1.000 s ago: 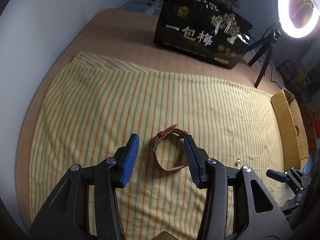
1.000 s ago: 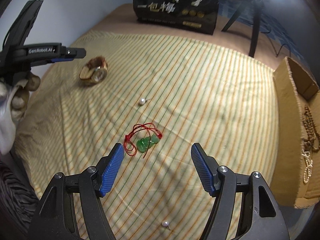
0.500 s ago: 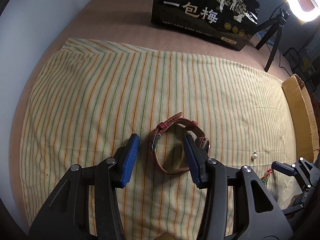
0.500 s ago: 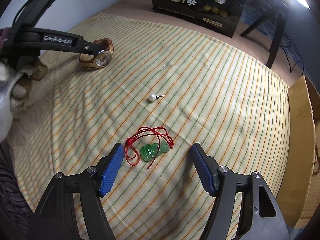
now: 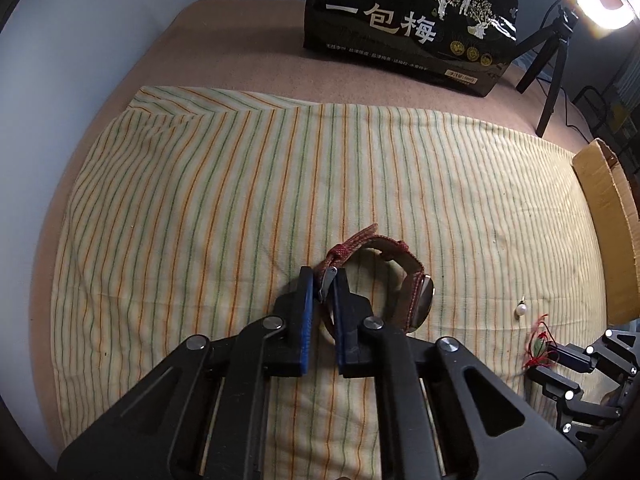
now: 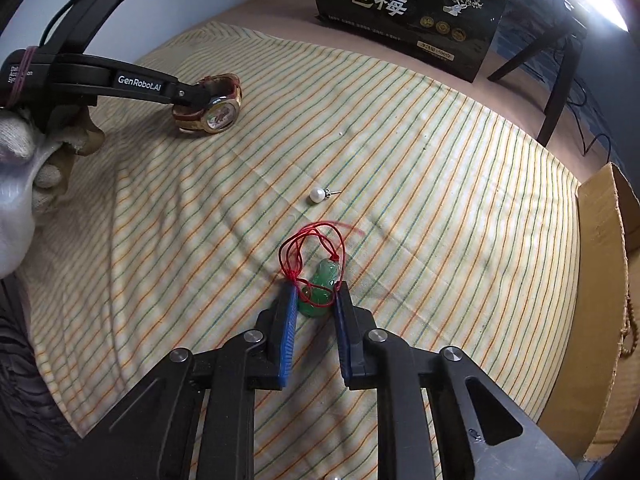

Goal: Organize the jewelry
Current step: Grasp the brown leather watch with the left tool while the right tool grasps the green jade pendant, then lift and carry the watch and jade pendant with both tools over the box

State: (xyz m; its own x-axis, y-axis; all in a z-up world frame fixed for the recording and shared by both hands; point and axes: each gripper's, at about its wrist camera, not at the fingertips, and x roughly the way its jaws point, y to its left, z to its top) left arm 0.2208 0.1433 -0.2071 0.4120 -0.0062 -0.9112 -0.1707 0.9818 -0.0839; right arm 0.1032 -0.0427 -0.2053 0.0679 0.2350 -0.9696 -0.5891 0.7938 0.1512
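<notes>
While both grippers point steeply down at the striped cloth, each has something between its jaws. Left gripper: jaws pressed together on the buckle end of the watch strap; the watch lies on its side on the cloth, dial facing right. Right gripper: jaws closing, blue pads against both sides of the green pendant, its red cord looped on the cloth ahead. Pearl earring lies loose just beyond the cord. Cardboard box at the cloth's right edge. Gloved hand holds the left gripper.
</notes>
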